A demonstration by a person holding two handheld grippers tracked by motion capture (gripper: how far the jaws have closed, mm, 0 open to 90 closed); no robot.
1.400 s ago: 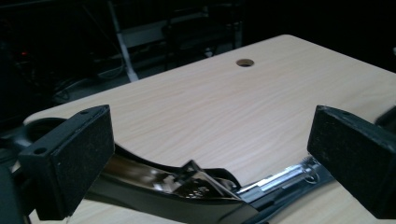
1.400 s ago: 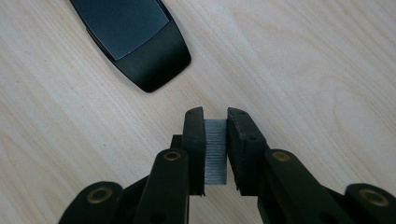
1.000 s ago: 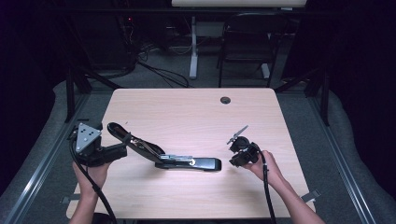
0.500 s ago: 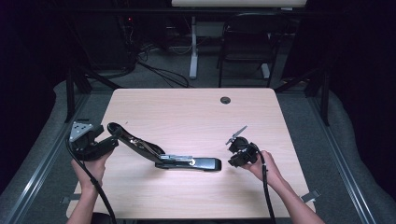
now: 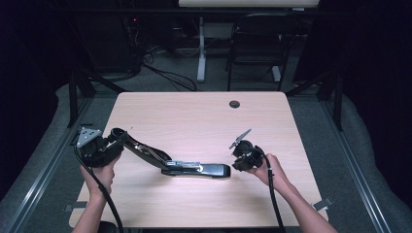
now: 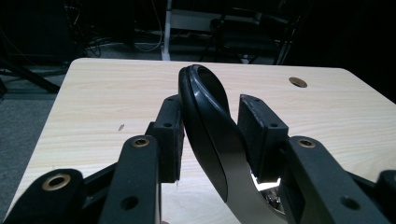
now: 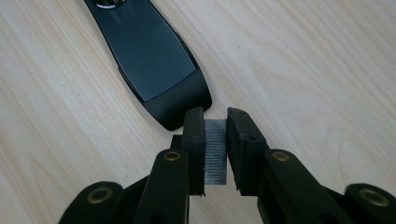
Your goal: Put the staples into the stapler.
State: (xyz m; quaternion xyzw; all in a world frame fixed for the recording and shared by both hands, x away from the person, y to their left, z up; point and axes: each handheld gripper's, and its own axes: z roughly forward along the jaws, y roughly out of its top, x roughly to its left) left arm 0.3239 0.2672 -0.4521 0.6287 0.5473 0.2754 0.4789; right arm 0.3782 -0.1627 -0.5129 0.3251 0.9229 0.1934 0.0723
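A black stapler (image 5: 194,169) lies opened on the wooden table, its top arm (image 5: 141,150) swung up and out to the left. My left gripper (image 5: 116,141) is at that raised end. Its jaws have just been closing, and in the left gripper view the pads (image 6: 170,135) press both sides of the curved black arm (image 6: 205,121). My right gripper (image 5: 236,164) rests just past the right end of the stapler. There it is shut on a grey strip of staples (image 7: 215,149), next to the rounded black end of the stapler (image 7: 149,60).
A round cable hole (image 5: 234,104) sits near the table's far edge. The person's hands hold both grippers near the front half of the table (image 5: 194,121). A chair (image 5: 252,53) and cables stand on the floor beyond the table.
My left gripper moved slightly down and right onto the stapler's raised arm, and its jaws closed around it. The right gripper and the staple strip stayed put.
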